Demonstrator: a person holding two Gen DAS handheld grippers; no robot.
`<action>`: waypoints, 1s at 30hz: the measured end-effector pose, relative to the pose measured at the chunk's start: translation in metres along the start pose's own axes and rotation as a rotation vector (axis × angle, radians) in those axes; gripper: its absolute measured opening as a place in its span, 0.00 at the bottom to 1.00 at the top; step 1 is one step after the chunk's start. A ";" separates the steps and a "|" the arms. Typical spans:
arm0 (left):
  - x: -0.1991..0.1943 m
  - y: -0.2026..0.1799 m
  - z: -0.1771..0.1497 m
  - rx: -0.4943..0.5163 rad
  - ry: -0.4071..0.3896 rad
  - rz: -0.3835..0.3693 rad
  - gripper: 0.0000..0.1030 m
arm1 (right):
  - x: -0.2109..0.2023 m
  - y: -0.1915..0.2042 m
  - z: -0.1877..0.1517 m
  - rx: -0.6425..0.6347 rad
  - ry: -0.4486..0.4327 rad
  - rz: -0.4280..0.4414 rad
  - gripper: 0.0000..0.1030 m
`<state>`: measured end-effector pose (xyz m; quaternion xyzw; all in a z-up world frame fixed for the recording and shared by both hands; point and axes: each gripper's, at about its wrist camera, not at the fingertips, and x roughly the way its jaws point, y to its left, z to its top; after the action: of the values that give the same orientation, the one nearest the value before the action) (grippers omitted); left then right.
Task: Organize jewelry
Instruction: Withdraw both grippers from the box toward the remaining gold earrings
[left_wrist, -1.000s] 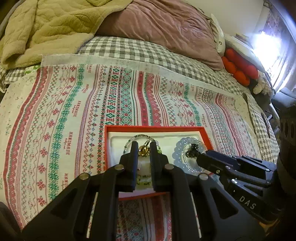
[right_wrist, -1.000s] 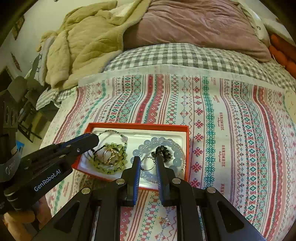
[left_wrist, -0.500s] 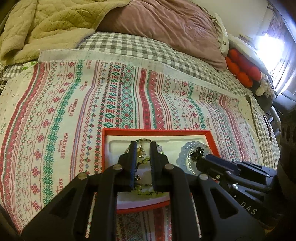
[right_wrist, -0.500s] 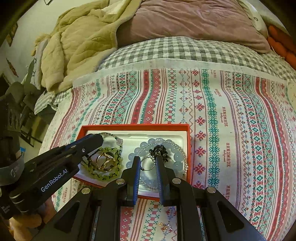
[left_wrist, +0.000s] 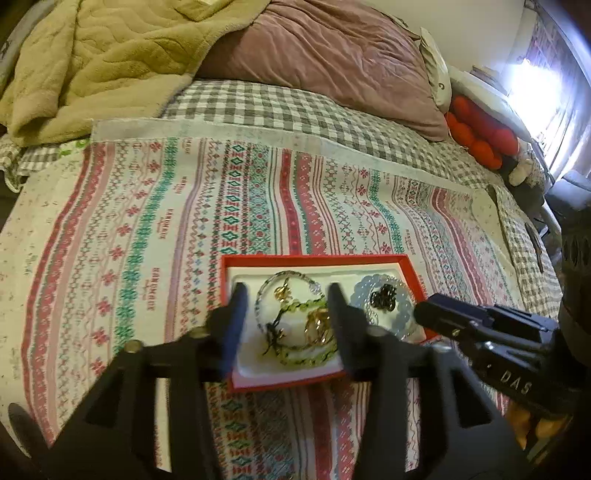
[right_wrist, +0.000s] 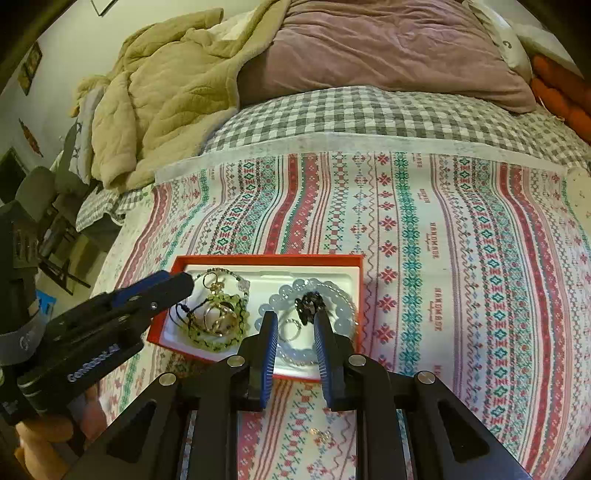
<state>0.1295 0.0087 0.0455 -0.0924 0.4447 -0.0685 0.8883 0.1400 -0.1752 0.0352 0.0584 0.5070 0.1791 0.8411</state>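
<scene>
Jewelry is lying in a red box (right_wrist: 360, 295) with a white liner, which is sitting on a patterned cloth (right_wrist: 461, 258) spread over the bed. Going from the left, the left gripper (left_wrist: 283, 314) is hovering over the box's left half, its jaws opening with nothing pressed between them; under them a green bead bracelet (right_wrist: 218, 341) is tangled with gold rings (right_wrist: 221, 317) and a dark cord. Next, on the box's right half, a pale blue bead bracelet (right_wrist: 332, 295) is circling a small dark charm (right_wrist: 309, 302). The right gripper (right_wrist: 295, 321) is hanging just above it, jaws opening slightly and gripping nothing. On the cloth in front of the box a tiny gold earring (right_wrist: 320, 435) is lying loose. These pieces are likely light, loose and slippery: strands will sag and snag on each other. Pinching a single bead or the rim of a ring looks safer than grabbing the tangle.
</scene>
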 end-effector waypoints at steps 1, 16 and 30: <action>-0.001 0.000 -0.001 0.000 0.002 0.003 0.52 | -0.002 0.000 -0.001 -0.001 -0.001 0.000 0.20; -0.026 0.009 -0.043 0.006 0.106 0.071 0.81 | -0.033 -0.004 -0.029 -0.050 0.002 -0.018 0.63; -0.029 0.014 -0.090 0.058 0.207 0.107 0.98 | -0.031 -0.011 -0.066 -0.051 0.071 -0.081 0.84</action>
<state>0.0403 0.0188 0.0124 -0.0352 0.5361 -0.0429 0.8423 0.0716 -0.2027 0.0264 0.0098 0.5338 0.1598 0.8303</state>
